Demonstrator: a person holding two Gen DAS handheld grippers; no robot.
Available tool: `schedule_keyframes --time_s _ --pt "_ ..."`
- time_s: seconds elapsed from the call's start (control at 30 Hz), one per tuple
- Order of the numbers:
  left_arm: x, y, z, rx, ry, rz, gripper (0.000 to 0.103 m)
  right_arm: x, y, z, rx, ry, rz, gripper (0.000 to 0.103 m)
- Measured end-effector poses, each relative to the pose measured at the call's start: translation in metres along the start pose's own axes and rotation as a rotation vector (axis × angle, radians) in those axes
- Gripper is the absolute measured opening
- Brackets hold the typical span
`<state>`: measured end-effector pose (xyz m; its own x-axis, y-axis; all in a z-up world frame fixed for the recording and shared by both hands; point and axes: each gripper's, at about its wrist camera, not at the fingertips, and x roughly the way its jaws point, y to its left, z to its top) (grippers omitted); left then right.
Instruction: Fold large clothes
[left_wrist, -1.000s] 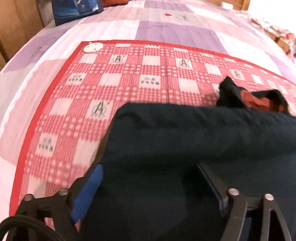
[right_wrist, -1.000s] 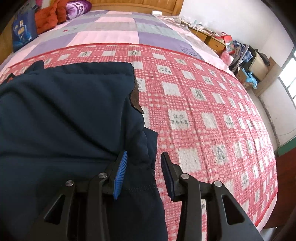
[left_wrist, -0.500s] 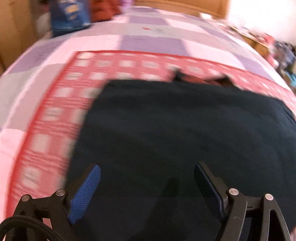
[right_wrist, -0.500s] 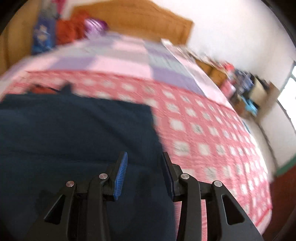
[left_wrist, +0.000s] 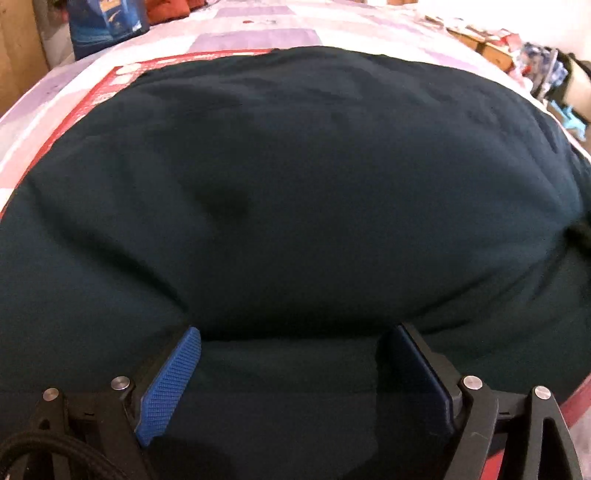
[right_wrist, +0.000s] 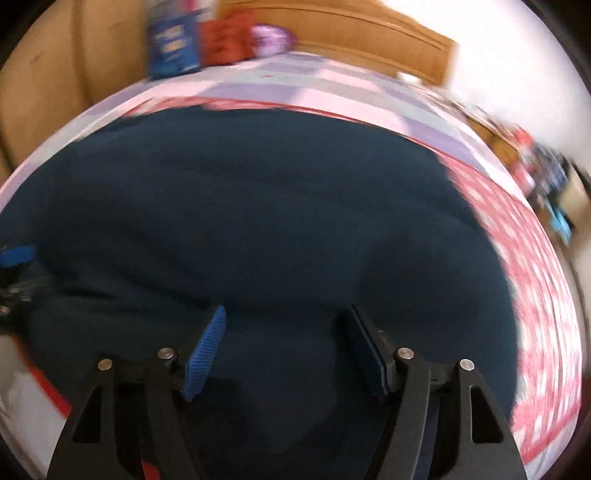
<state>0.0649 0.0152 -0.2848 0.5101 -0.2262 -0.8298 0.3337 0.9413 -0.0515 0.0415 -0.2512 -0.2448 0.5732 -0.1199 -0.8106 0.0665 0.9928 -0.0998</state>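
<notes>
A large dark navy garment (left_wrist: 295, 177) lies folded on a red checked mat (left_wrist: 118, 79) on the bed and fills most of both views. My left gripper (left_wrist: 291, 354) is open and empty, its blue pads just above the garment's near edge. My right gripper (right_wrist: 286, 332) is open and empty too, above the garment (right_wrist: 258, 206) near its right side. The tip of the left gripper (right_wrist: 16, 254) shows at the left edge of the right wrist view.
The red checked mat (right_wrist: 532, 295) extends to the right of the garment. The pink and purple quilt (right_wrist: 332, 85) lies beyond. A blue bag (left_wrist: 103, 22) and red clothes (right_wrist: 225, 40) sit by the wooden headboard (right_wrist: 369, 40). Clutter (left_wrist: 546, 70) stands beside the bed.
Both grippers pulled back and rose over the garment, which now lies folded and fills the views. The right gripper's jaws opened wider. The orange lining is out of sight.
</notes>
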Motion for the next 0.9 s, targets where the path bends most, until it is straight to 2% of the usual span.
schedule_keyframes --time_s 0.07,0.1,0.17,0.2,0.23,0.33,0.4,0.43,0.5,0.6,0.73,0.83,0.9 --pt "0.001 0.015 0.0 0.048 -0.01 0.074 0.089 0.002 -0.04 -0.005 0.032 -0.001 -0.087 0.07" --pt "0.001 0.025 0.001 0.036 -0.012 0.084 0.089 0.003 -0.059 -0.007 0.04 0.003 -0.117 0.07" --pt "0.001 0.045 0.002 0.005 -0.01 0.103 0.089 0.007 -0.084 -0.009 0.062 0.022 -0.127 0.071" --pt "0.001 0.053 0.002 0.002 -0.009 0.128 0.089 0.009 -0.096 -0.01 0.077 0.029 -0.133 0.074" --pt "0.0 0.059 0.001 -0.005 -0.009 0.143 0.089 0.011 -0.106 -0.01 0.094 0.036 -0.142 0.081" --pt "0.0 0.071 0.003 -0.015 -0.002 0.166 0.089 0.013 -0.13 -0.016 0.202 0.06 -0.108 0.083" --pt "-0.003 0.071 0.006 -0.037 0.009 0.187 0.089 0.008 -0.135 -0.017 0.242 0.059 -0.122 0.083" --pt "-0.008 0.069 0.009 -0.058 0.011 0.199 0.084 0.0 -0.131 -0.017 0.244 0.051 -0.158 0.083" --pt "-0.023 0.06 0.01 -0.102 -0.015 0.138 0.082 -0.021 -0.111 -0.014 0.207 0.004 -0.193 0.082" --pt "-0.043 0.018 0.008 -0.067 -0.052 0.016 0.082 -0.051 -0.062 -0.018 0.114 -0.077 -0.098 0.082" --pt "-0.041 -0.036 -0.004 0.001 -0.016 -0.11 0.082 -0.069 0.026 -0.028 -0.036 -0.076 0.092 0.082" --pt "-0.035 -0.055 -0.018 0.042 0.008 -0.124 0.083 -0.065 0.068 -0.041 -0.13 -0.046 0.145 0.082" --pt "-0.031 -0.05 -0.023 0.069 -0.008 -0.089 0.085 -0.053 0.065 -0.05 -0.174 -0.007 0.125 0.082"
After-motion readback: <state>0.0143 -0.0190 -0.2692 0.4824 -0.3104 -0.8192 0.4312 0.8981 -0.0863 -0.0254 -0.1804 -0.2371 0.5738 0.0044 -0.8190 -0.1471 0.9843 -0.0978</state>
